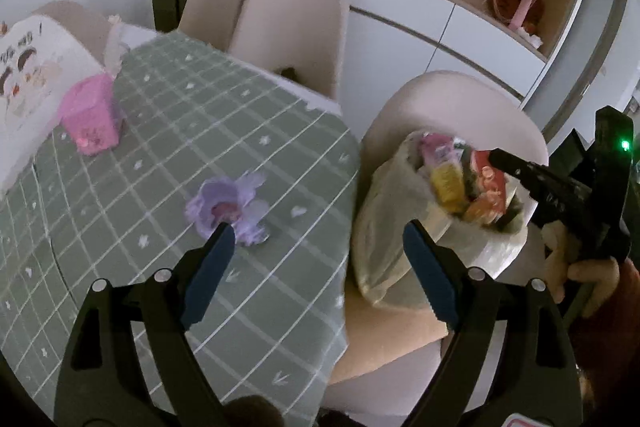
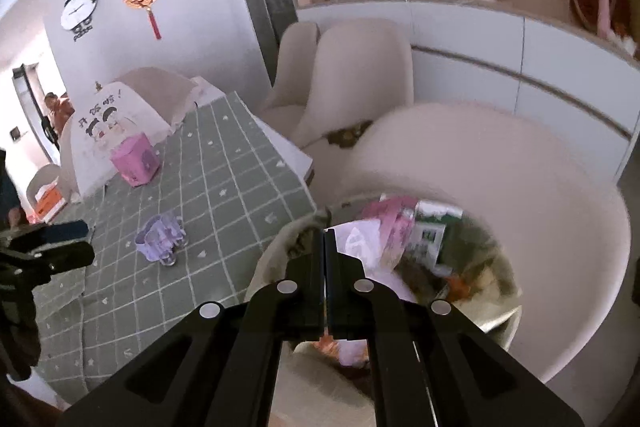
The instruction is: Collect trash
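Observation:
A crumpled purple wrapper (image 1: pixel 230 209) lies on the green checked tablecloth (image 1: pixel 160 131); it also shows in the right wrist view (image 2: pixel 160 237). My left gripper (image 1: pixel 316 243) is open and empty, its left fingertip just in front of the wrapper. A pale plastic trash bag (image 1: pixel 396 223) full of colourful packaging sits on a cream chair (image 1: pixel 460 107). My right gripper (image 2: pixel 324 233) is shut, with its tips at the near rim of the bag (image 2: pixel 280 251); whether it pinches the rim is unclear.
A pink box (image 1: pixel 90 117) and a white printed food cover (image 1: pixel 28 75) stand at the table's far left. Two more cream chairs (image 1: pixel 288 27) stand behind the table. A white cabinet (image 1: pixel 400 39) with shelf ornaments lines the wall.

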